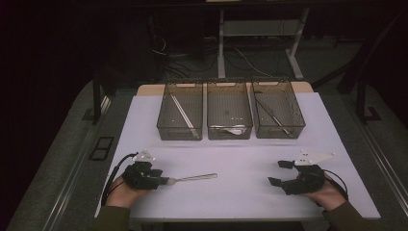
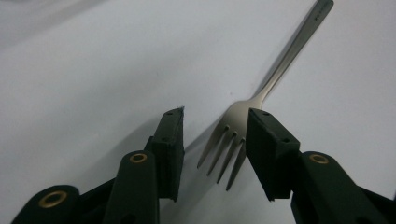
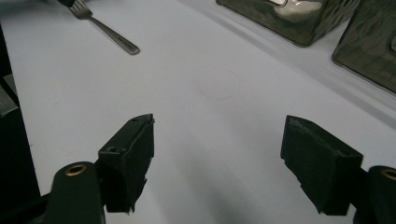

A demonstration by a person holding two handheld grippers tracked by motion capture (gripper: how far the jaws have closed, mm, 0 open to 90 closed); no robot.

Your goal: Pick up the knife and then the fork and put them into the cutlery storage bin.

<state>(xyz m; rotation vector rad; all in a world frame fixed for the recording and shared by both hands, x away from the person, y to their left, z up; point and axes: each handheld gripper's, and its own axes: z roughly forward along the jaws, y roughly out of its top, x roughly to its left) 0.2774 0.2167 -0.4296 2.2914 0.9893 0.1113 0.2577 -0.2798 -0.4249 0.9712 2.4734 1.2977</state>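
Note:
A metal fork (image 1: pixel 195 177) lies flat on the white table near its front left, handle pointing right. My left gripper (image 1: pixel 163 181) sits at the fork's head. In the left gripper view the tines of the fork (image 2: pixel 233 144) lie between the jaws of the left gripper (image 2: pixel 215 114), close to the right-hand one, with a clear gap on the other side. The jaws are open and the fork rests on the table. My right gripper (image 1: pixel 280 172) hovers open at the front right with nothing between its fingers; the right gripper (image 3: pixel 219 126) looks across bare table toward the fork (image 3: pixel 112 35).
Three dark see-through bins stand in a row at the back: left bin (image 1: pixel 179 134), middle bin (image 1: pixel 229 134), right bin (image 1: pixel 280 132). Each holds a piece of cutlery. The white table top (image 1: pixel 240 197) ends just ahead of the person's hands.

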